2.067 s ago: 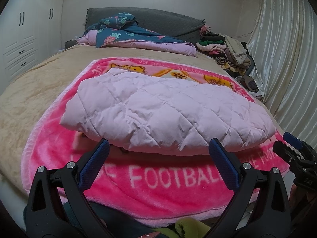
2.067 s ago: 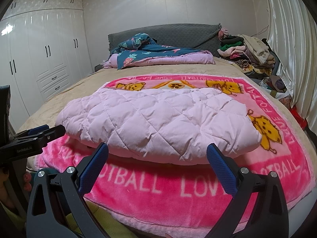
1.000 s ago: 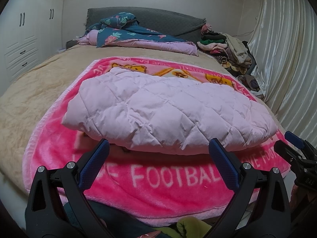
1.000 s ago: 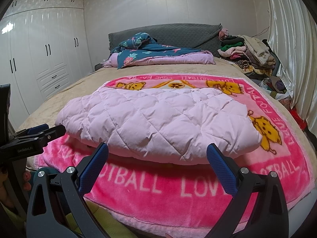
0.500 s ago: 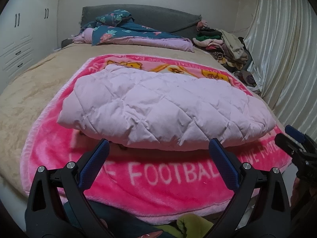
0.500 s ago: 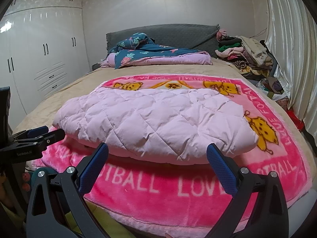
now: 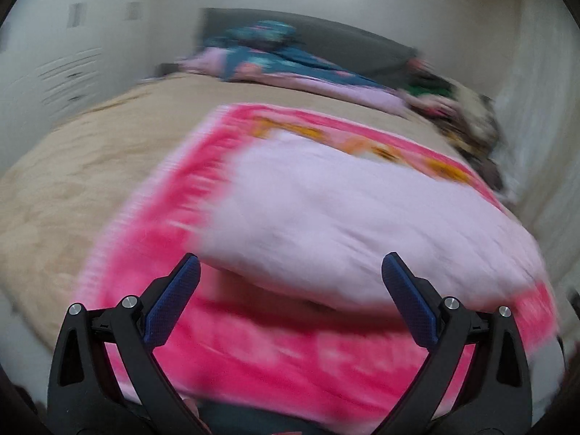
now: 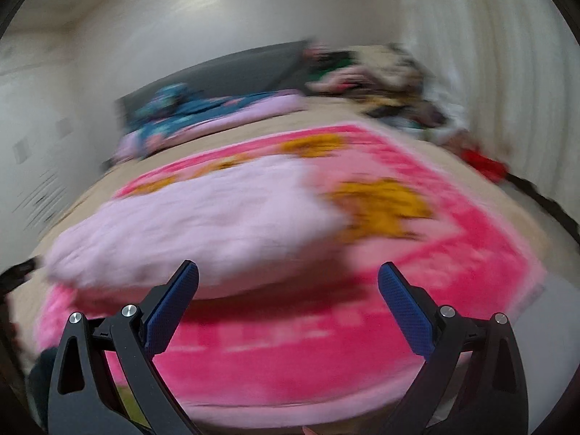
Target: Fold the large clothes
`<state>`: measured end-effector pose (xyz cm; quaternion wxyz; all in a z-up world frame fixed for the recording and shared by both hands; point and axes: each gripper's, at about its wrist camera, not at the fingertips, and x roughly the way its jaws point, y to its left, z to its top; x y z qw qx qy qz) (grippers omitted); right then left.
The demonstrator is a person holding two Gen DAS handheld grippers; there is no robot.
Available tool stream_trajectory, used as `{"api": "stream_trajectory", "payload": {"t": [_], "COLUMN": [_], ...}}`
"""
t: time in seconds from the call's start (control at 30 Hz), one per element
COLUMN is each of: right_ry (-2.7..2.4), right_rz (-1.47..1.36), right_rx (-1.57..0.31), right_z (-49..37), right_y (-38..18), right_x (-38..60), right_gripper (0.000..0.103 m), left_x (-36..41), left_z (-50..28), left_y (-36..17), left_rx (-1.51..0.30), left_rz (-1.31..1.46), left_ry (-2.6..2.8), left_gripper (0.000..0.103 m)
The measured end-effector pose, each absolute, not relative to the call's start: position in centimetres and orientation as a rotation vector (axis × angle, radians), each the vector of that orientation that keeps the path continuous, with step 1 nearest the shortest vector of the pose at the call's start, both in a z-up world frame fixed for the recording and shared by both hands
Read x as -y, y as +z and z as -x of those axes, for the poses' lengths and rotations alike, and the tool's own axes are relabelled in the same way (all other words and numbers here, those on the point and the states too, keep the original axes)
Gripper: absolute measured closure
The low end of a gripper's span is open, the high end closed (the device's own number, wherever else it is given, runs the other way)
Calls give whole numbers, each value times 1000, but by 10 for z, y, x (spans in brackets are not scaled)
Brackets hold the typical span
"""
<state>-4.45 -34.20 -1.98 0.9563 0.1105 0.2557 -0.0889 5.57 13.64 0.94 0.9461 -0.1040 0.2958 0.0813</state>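
Both views are smeared with motion blur, so fine detail is lost. The pale pink padded garment (image 7: 362,217) lies folded into a thick, puffy bundle on the bright pink blanket (image 7: 275,362), which is spread over the beige bed (image 7: 72,166). Orange cartoon figures and pale lettering show on the blanket, but the words cannot be read through the blur.

The left gripper (image 7: 290,282) hangs over the near edge of the blanket with its jaws spread wide and nothing between them; its blue pads (image 7: 174,301) frame the near left part of the garment without touching it. The right gripper (image 8: 288,290) stands the same way, jaws wide and empty, facing the garment's (image 8: 195,224) near right end, with open pink blanket (image 8: 326,355) showing between the pads (image 8: 172,308). Both views are tilted, the left one leaning one way and the right one the other.

At the far end of the bed a dark blue floral quilt (image 7: 268,58) over a lilac layer is bunched against the grey headboard (image 7: 355,47). To the right of it sits a mixed pile of clothes (image 8: 377,72), beside a pale curtain (image 8: 507,72). White wardrobe doors (image 7: 65,65) fill the left wall. Something red (image 8: 484,165) lies past the right edge of the bed; I cannot tell what it is.
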Motion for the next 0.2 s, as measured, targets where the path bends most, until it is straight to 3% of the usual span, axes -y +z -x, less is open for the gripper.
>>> {"api": "stream_trajectory", "payload": {"t": [0.2], "right_ry": [-779], "right_rz": [-280], "right_rx": [-662], "right_z": [77], "right_y": [-100], "right_x": [546], "right_gripper": [4], "left_x": [-316], "left_z": [-79], "left_y": [2], "left_rx": [-607], "left_rz": [266], "left_ry": [569], "left_gripper": [9]}}
